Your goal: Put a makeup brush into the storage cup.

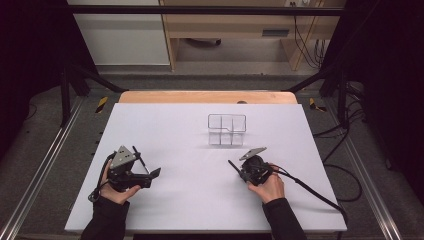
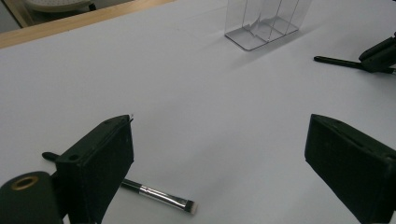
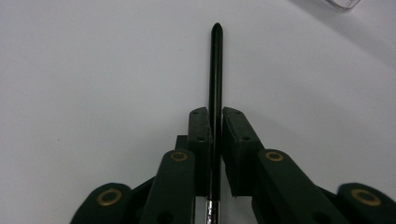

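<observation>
A clear acrylic organizer (image 1: 227, 129) with several compartments stands past the middle of the white table (image 1: 190, 200); it looks empty, and the left gripper view has it far ahead (image 2: 264, 23). My right gripper (image 1: 241, 171) is shut on a black brush handle (image 3: 215, 70) that sticks straight out beyond the closed jaws (image 3: 215, 121); a bit of silver ferrule shows behind them. My left gripper (image 1: 150, 169) is open wide (image 2: 219, 163) just above the table. A second brush (image 2: 159, 196), with a black handle, a silver ferrule and pale bristles, lies on the table partly under its left jaw.
The white surface ends at a wooden strip (image 1: 207, 96) at the far side. A cable (image 1: 315, 192) trails from the right gripper across the table's right part. Black frame posts stand at both far corners.
</observation>
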Available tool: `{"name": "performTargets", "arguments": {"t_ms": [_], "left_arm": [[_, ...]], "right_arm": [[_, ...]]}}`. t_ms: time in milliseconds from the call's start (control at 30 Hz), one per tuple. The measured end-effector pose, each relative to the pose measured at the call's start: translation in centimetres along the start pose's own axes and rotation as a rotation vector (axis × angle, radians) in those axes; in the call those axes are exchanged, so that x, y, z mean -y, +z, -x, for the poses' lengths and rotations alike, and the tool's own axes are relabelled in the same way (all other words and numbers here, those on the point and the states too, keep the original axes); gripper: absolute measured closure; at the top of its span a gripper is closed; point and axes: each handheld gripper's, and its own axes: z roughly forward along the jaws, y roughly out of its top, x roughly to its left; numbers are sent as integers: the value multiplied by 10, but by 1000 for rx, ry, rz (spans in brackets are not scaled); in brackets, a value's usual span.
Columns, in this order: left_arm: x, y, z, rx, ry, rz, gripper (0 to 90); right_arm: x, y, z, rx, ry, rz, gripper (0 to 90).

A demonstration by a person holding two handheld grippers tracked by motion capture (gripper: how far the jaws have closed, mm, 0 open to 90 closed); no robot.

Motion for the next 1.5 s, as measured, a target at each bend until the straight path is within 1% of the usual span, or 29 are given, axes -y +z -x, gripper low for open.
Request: {"name": "performTargets", "arguments": {"t_ms": [67,167,200,267,333,367,433,467,600,667,700,767,833,900,933,1000,1067,1167,1233,1367,1400,1500], "left_arm": [[0,0,0,0,-1,-1,72],[0,1,-1,1,-3,-3,73],[0,1,-1,1,-3,-4,72],[0,1,-1,1,-6,-4,72],[0,0,-1,2,-7,-1,72],[0,0,-1,2,-8,2,72],[0,0,-1,3,-8,3,73],[0,-1,-1,3,-9,3,73],[0,-1,-2,4,-8,1,73],[0,-1,-2,4,-8,1,73],[0,-1,-2,4,-8,1,73],[0,0,-2,4,-9,-2,73],[0,0,-2,4,-8,-2,73],[0,0,-2,4,-8,-2,73],[0,0,-2,4,-8,-3,73],[0,0,-2,5,-6,-6,73],[0,0,-2,6,-7,-6,73],[0,0,-2,6,-6,-7,73],[0,0,-2,6,-5,-8,73],[0,0,-2,7,-5,-9,73],[0,0,-2,7,-5,-9,73],[0,0,-2,7,-5,-10,74]], "right_arm": [[-1,-2,0,-6,2,6,739],[-3,-8,2,-18,9,23,633],[-4,-10,2,-19,21,24,614],[-5,-17,5,-20,27,47,591],[-8,-20,7,-27,41,41,571],[-9,-22,7,-21,36,24,564],[-12,-23,7,-17,23,0,564],[-13,-24,6,-19,25,-8,563],[-19,-23,5,-14,5,-65,567],[-21,-22,5,-18,15,-87,572],[-22,-21,6,-21,9,-100,576],[-24,-19,6,-24,14,-121,579],[-24,-17,6,-23,19,-144,580],[-24,-15,7,-19,4,-162,590],[-24,-15,7,-22,13,-172,593],[-23,-12,7,-23,-1,-193,604],[-23,-11,6,-27,8,-212,615],[-22,-8,6,-28,-7,-240,643],[-22,-7,5,-28,0,-254,667],[-21,-4,5,-35,-9,-277,698],[-21,-3,4,-33,2,-284,704],[-21,-3,5,-37,0,-282,741]]}}
